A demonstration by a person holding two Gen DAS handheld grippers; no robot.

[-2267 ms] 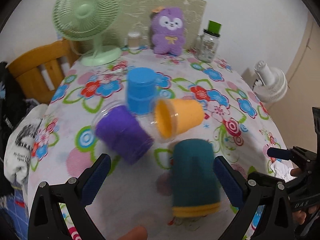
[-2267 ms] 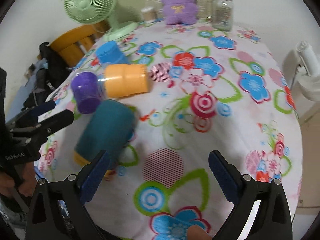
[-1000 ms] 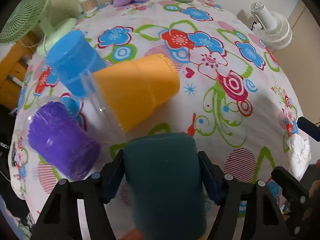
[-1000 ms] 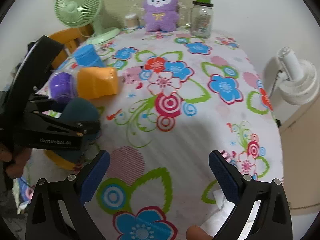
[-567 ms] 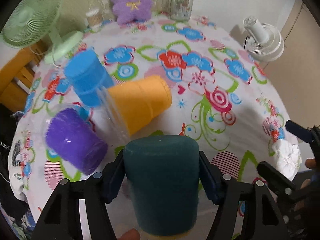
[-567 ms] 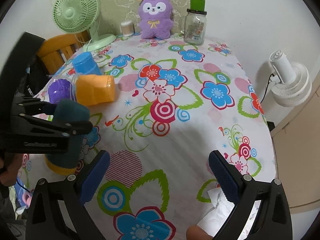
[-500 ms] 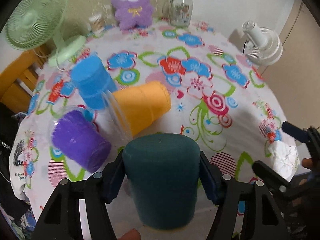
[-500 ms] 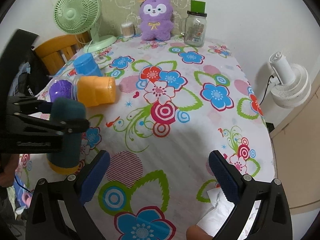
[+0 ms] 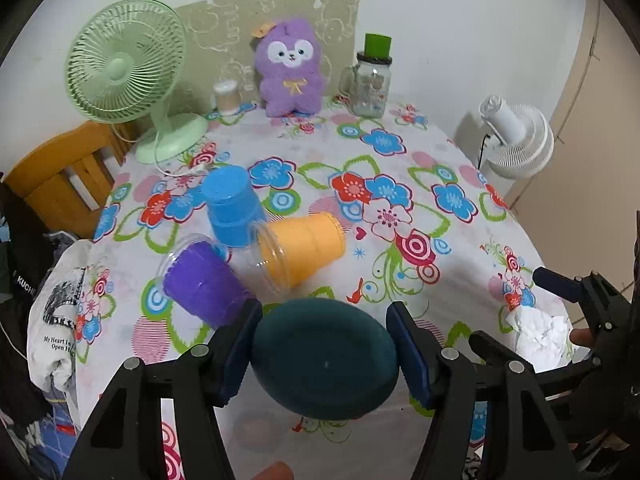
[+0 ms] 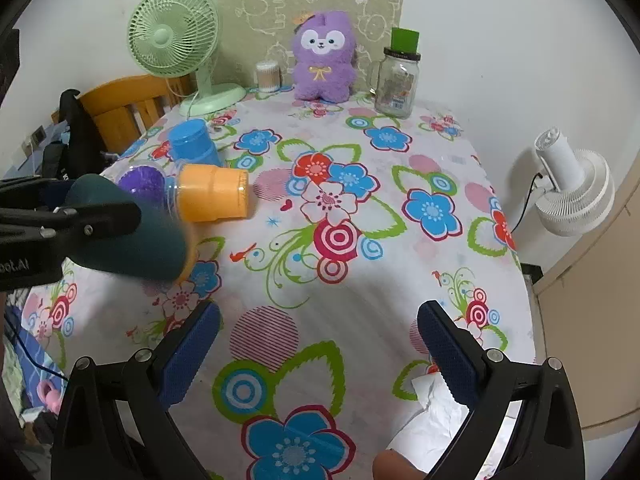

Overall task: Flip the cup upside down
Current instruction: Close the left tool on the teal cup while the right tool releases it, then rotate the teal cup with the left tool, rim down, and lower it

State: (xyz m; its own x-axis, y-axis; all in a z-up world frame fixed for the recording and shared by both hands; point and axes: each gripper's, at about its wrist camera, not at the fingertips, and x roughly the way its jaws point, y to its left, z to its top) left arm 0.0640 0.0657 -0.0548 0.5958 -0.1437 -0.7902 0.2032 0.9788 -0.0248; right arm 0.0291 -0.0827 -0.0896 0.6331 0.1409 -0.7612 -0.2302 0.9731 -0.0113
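Observation:
My left gripper [image 9: 325, 354] is shut on a dark teal cup [image 9: 325, 358] with a yellow rim and holds it above the table, its closed base facing the camera. In the right wrist view the teal cup [image 10: 132, 236] is tilted in the air at the left, yellow rim toward the table. An orange cup [image 9: 304, 254] and a purple cup [image 9: 204, 282] lie on their sides beyond it. A blue cup [image 9: 232, 206] stands upside down behind them. My right gripper [image 10: 318, 348] is open and empty over the table's near right part.
The table has a flowered cloth [image 10: 340, 240]. At the back stand a green fan [image 9: 128, 76], a purple plush toy [image 9: 290, 68], a glass jar [image 9: 370, 84] and a small container [image 9: 227, 98]. A wooden chair [image 9: 60, 176] is at left, a white fan [image 9: 516, 142] at right.
My left gripper has lifted the teal cup off the table and tipped it, so its base now faces the camera. The right gripper has stayed open and hardly moved.

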